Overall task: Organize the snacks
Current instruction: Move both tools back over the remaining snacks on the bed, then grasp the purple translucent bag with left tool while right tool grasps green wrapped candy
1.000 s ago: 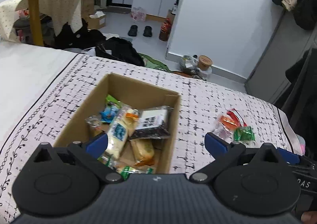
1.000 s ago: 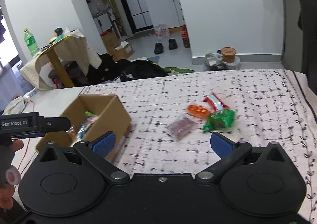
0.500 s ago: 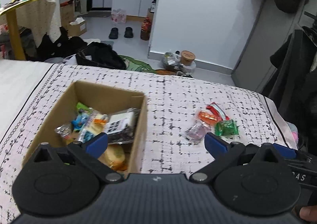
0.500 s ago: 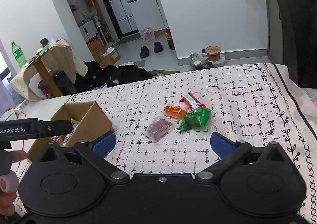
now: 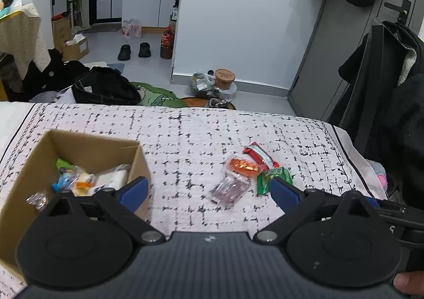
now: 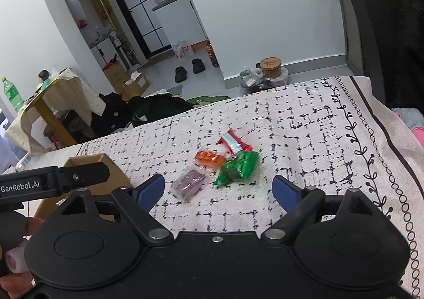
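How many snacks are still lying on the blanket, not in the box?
4, in one cluster right of the cardboard box: red-striped packet farthest, orange packet, green packet, purple packet nearest. None look hidden.

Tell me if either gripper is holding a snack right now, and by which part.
Nothing is held. The left gripper and right gripper are both open and empty; the snack packets lie on the cloth.

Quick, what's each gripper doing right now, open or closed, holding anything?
Left gripper: open, holding nothing.
Right gripper: open, holding nothing.
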### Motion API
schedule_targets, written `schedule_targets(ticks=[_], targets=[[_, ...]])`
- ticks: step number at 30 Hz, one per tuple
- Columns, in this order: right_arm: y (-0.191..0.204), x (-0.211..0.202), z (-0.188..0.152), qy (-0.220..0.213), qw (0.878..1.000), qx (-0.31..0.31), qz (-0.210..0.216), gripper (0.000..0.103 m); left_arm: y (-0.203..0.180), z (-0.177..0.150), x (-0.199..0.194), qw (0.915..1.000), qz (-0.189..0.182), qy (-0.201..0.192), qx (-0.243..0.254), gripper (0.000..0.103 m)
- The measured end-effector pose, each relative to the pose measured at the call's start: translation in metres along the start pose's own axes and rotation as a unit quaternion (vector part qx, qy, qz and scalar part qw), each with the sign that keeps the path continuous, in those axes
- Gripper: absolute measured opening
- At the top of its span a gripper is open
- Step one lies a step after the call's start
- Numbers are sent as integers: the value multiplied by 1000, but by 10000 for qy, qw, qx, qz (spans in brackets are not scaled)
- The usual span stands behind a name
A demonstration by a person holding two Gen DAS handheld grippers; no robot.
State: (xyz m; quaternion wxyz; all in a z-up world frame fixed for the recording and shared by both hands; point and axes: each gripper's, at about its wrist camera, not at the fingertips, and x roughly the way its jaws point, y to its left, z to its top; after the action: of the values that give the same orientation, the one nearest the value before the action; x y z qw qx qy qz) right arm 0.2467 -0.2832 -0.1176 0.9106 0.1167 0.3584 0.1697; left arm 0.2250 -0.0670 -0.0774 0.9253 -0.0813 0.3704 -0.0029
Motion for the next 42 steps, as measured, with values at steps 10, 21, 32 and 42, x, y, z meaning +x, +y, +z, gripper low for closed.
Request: schedule_targets(ticks=[10,21,32,42], targets=[[-22,21,4,189,9982,549,126,72,-14,2,34,9998,-184,114,29,85],[-28,50,11,326,9974,631,-107,70,-13,-11,88,9979,-240,607,23,70],[-29,82,4,492,9956,773,-172,59,-17,-17,134,9960,-207,860,126,64],[-24,101,4,491,9947,888,-190,58,-19,-20,144,9954,14,928,249,37]])
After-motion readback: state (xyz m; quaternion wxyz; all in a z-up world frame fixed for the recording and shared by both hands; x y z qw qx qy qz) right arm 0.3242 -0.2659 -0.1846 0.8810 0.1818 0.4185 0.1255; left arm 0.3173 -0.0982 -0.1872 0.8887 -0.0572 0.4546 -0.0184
